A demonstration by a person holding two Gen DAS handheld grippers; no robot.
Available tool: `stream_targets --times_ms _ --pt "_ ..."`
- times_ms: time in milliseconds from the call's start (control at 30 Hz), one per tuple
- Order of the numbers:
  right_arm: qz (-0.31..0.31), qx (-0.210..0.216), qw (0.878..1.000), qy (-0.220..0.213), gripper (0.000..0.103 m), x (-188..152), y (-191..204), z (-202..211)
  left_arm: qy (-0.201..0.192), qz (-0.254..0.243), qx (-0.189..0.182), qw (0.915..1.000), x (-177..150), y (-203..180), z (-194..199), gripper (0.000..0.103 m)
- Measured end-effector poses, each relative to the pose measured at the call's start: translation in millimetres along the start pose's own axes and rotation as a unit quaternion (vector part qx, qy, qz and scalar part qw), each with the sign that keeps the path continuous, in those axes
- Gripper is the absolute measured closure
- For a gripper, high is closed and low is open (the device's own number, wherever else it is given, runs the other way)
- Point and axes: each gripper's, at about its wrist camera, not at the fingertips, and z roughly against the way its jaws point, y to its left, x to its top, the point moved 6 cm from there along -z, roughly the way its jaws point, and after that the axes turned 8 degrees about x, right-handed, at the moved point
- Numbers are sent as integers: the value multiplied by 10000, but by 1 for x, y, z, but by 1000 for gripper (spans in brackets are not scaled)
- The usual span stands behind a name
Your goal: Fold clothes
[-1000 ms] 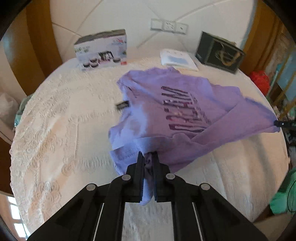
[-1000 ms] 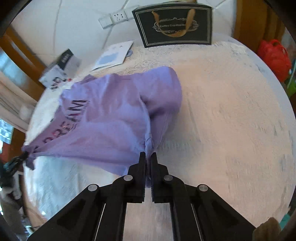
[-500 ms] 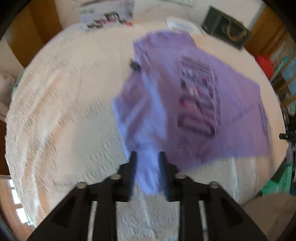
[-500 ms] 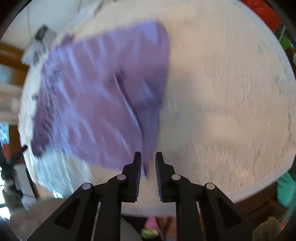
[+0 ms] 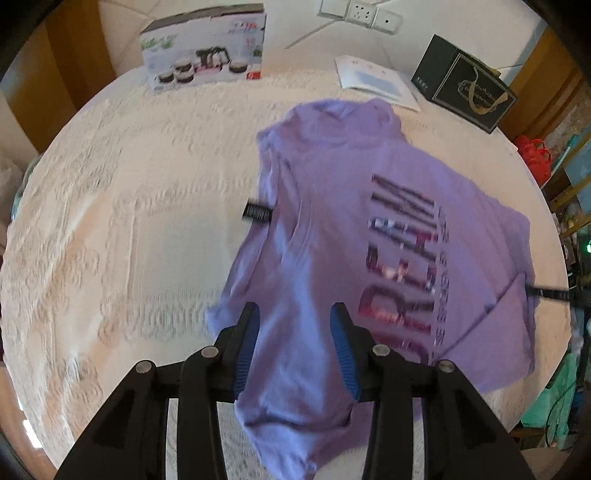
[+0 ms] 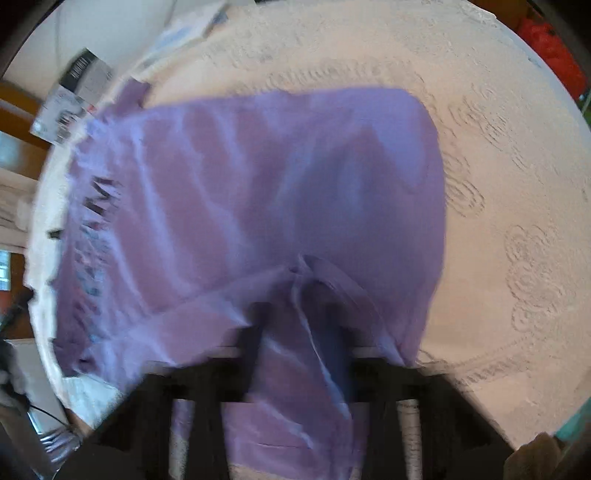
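Observation:
A purple T-shirt (image 5: 332, 229) with dark printed letters lies spread on the round table's white lace cloth (image 5: 129, 221). Its near sleeve runs between the jaws of my left gripper (image 5: 294, 314), which is open with blue pads showing. In the right wrist view the same shirt (image 6: 258, 184) fills the middle, blurred. My right gripper (image 6: 299, 339) is open, and the shirt's other sleeve drapes over and between its fingers, hiding part of them. A black neck label (image 5: 256, 212) sticks out at the shirt's left edge.
At the table's far edge stand a white tea-set box (image 5: 203, 48), a white booklet (image 5: 373, 79) and a black gift bag (image 5: 465, 85). A wall with sockets (image 5: 358, 14) is behind. A red bag (image 5: 535, 155) and green bag (image 5: 554, 391) sit off the right side.
Both grippers were shut on the shirt's sleeves and held it up. They lowered it onto the table and opened. The shirt now lies flat and spread out.

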Motion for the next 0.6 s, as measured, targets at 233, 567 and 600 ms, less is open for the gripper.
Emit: stream_targets --times_ms 233,567,600 --pt "-567 -70 9950 815 101 -107 -48 50 -166 -100 44 9998 63 4 -15 63" --pt "-1125 -96 9905 -783 49 2 -94 87 -37 -458 -268 9986 202 -44 -83 61" --pt "-1077 -59 9904 -868 44 19 -94 86 29 -477 -278 9985 212 -48 -91 61"
